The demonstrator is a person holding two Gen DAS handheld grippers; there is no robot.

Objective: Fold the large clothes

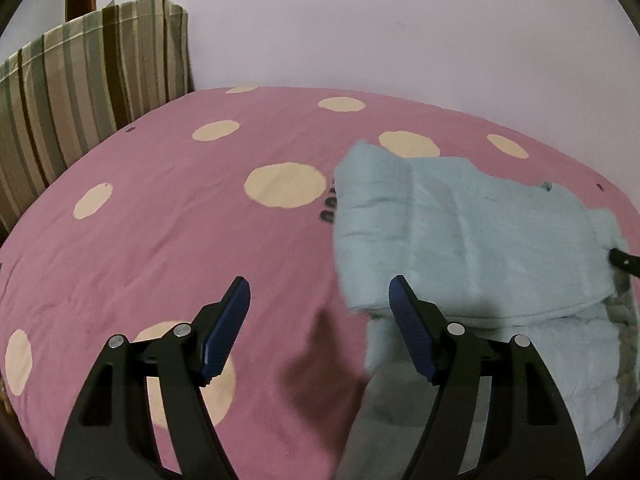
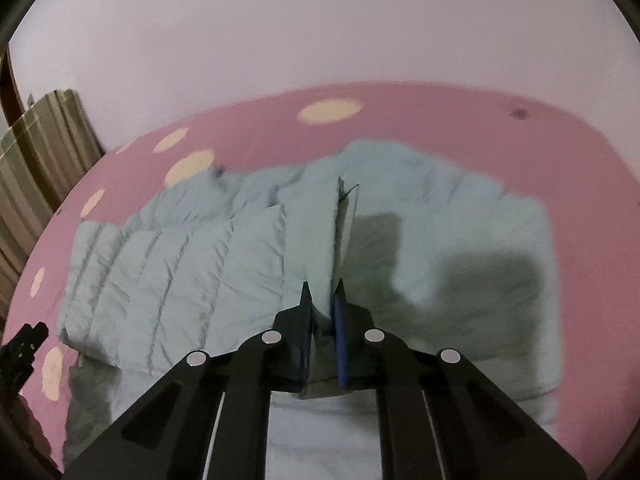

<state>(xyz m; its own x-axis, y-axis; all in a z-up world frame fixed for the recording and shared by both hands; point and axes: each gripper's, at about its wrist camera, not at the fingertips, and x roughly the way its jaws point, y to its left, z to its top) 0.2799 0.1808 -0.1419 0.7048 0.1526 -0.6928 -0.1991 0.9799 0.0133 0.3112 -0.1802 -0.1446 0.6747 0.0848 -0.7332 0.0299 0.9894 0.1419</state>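
Observation:
A pale blue quilted jacket [image 1: 472, 236] lies partly folded on a pink bed sheet with cream dots [image 1: 168, 224]. My left gripper [image 1: 320, 292] is open and empty, hovering over the sheet just left of the jacket's near edge. In the right wrist view the jacket [image 2: 168, 272] spreads across the sheet [image 2: 440, 112]. My right gripper [image 2: 323, 292] is shut on a raised fold of the jacket, lifting an edge of the cloth upright between its fingers. The right gripper's tip [image 1: 624, 260] shows at the far right of the left wrist view. The left gripper [image 2: 20, 344] shows at the left edge of the right wrist view.
A striped green and brown cloth [image 1: 84, 92] hangs over furniture at the left end of the bed; it also shows in the right wrist view [image 2: 40, 152]. A plain pale wall [image 1: 400, 20] runs behind the bed.

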